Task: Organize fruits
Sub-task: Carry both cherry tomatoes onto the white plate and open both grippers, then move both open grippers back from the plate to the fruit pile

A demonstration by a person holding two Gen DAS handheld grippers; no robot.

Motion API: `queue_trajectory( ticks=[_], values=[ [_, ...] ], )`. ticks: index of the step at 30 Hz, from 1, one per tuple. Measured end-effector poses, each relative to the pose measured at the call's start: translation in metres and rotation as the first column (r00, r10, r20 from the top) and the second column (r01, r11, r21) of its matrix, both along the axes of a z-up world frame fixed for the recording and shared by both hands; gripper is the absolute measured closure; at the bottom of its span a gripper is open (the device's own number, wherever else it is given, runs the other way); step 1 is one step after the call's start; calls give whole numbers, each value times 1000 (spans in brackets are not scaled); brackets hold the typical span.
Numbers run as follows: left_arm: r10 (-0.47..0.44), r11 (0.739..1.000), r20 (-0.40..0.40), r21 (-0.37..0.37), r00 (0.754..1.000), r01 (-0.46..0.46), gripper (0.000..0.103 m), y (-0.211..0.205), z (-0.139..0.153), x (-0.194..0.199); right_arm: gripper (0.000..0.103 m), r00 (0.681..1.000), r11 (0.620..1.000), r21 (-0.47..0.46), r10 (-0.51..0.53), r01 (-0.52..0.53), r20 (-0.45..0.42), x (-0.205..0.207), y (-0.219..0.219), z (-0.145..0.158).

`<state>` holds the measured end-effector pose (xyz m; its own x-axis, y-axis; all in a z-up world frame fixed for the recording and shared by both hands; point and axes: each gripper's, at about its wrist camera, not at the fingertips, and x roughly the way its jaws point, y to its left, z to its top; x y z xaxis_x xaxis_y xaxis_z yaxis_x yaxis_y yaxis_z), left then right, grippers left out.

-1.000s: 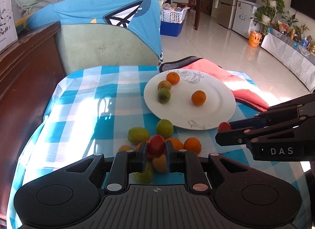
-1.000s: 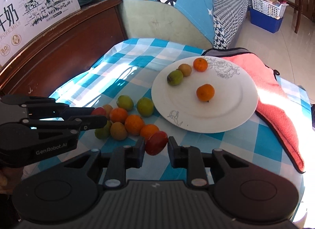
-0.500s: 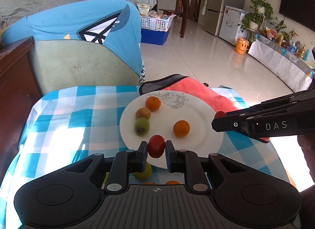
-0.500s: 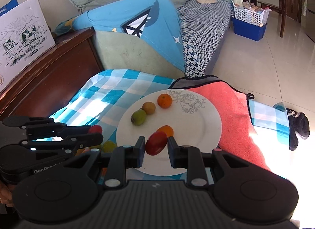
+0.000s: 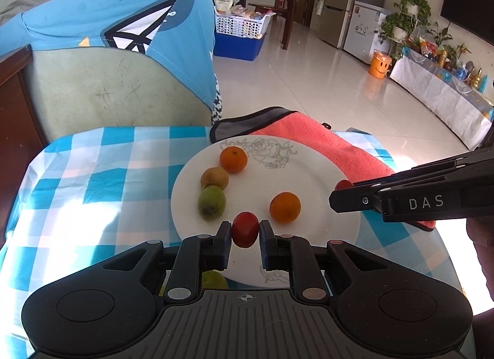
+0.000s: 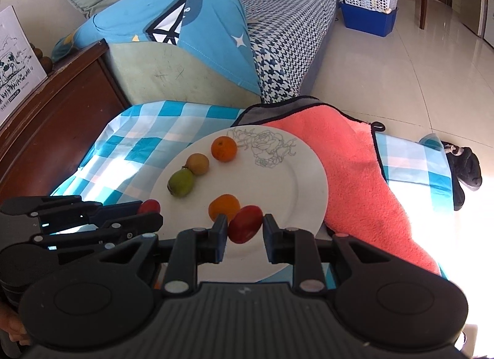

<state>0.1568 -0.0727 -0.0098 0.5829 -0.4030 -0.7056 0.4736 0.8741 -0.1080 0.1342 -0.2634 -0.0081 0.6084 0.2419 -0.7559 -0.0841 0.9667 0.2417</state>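
A white plate (image 5: 311, 173) on the blue checked tablecloth holds two oranges (image 5: 233, 159), a brown fruit (image 5: 214, 177) and a green fruit (image 5: 211, 202). My left gripper (image 5: 245, 232) is shut on a red fruit (image 5: 245, 229) above the plate's near edge. My right gripper (image 6: 242, 229) holds another red fruit (image 6: 245, 223) over the plate (image 6: 305, 180), beside an orange (image 6: 224, 206); its jaws have parted, with a gap on the right side. Each gripper shows side-on in the other's view (image 5: 336, 197) (image 6: 154, 214).
A pink towel (image 5: 324, 146) lies under the plate's far right side. A green fruit (image 5: 213, 280) lies on the cloth below my left gripper. A sofa with a blue cover (image 5: 117, 38) stands behind the table, a dark wooden cabinet (image 6: 46, 118) at left.
Both grippers moved forward from the loose fruit pile to over the plate, each carrying a red fruit. The right jaws have widened around their fruit.
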Motion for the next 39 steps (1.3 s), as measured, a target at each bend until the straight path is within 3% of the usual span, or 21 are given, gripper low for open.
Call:
queue_trajectory(
  ticks=[8,16,27,39],
  values=[
    [6,1000,-16,-12,1000,-6,86,-4,-5,7,78,1000,1000,14,-20,20,-24,7,0,-8],
    [60,998,9,-31,998,-60,79,8,13,5,75,999,997,57,-45,45,0,5,-5,0],
    [105,994,29,-8,994,-105,68,43,42,-15,74,1000,997,81,19,-21,16,-8,9,9],
    [213,977,19,5,977,-213,58,95,44,-37,74,996,994,70,85,-87,31,-31,30,9]
  ],
)
